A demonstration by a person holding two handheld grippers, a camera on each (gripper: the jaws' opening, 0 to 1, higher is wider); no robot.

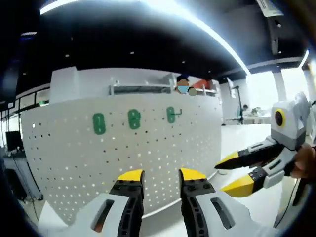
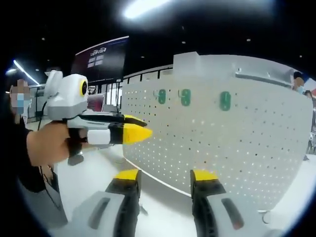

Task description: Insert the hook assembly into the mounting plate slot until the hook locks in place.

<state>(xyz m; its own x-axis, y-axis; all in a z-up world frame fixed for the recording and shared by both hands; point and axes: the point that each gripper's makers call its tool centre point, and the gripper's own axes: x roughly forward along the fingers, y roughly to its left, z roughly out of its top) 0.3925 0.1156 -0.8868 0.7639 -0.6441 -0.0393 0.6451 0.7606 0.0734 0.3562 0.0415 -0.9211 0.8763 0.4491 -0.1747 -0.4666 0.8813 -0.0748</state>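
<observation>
White pegboard (image 1: 123, 148) standing upright, three green hooks (image 1: 134, 119) mounted in a row (upper holes), left gripper (image 1: 161, 175) and right gripper (image 2: 165, 175) both parted, empty, apart from the board.

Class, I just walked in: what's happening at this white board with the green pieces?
A person holds two grippers toward a white pegboard carrying three green mounting plates. The left gripper and the right gripper are both open and hold nothing. One plate seems to have a hook attached.
</observation>
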